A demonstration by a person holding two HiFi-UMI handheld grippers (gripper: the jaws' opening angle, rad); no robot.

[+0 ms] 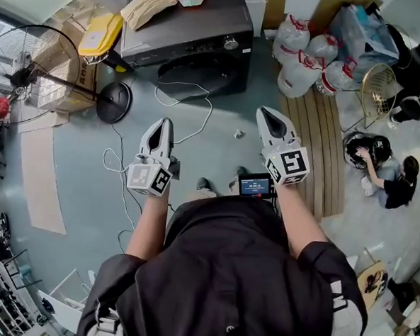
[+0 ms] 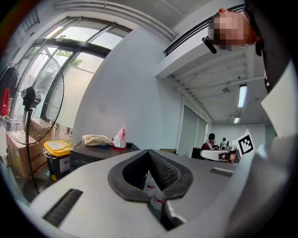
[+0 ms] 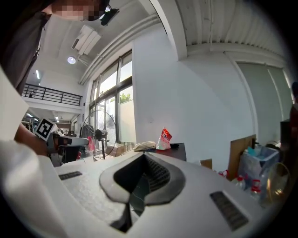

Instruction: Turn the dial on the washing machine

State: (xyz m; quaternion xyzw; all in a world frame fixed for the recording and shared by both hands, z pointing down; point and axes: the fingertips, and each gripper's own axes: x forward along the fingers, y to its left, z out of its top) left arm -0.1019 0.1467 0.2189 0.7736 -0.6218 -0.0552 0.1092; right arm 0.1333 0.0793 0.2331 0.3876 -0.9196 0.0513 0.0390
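Well short of the machine, both tongs hang level above the grey floor with nothing between them. The left tongs (image 1: 162, 124) are closed pad against pad, and the right tongs (image 1: 267, 117) are closed likewise. The dark grey front-loading washing machine (image 1: 196, 39) stands at the floor's far edge, against the wall. Its small round silver dial (image 1: 232, 42) sits at the right end of the front panel, more in line with the right tongs than the left.

The step in hand, I judge, is the approach. To do it well, close the distance first and bring the right tongs to dial height. Part them just wider than the knob, centre it between the pads and close firmly. Then roll the wrist about the knob's own axis so the pads do not slip off its rim. Mind the white cable (image 1: 191, 120) looping across the floor before the door.

Containers, then. Towards the far left corner a black bin with a yellow lid (image 1: 101, 35) stands just beside the machine; its lid is down, so its contents are hidden. Right of the machine, white plastic sacks tied with red (image 1: 302, 52) lie bunched together, contents unseen. In the far right corner a clear bluish bag (image 1: 364, 31) seems to hold bottles. A pale wire basket (image 1: 378, 87) near it looks empty, though I cannot be sure.
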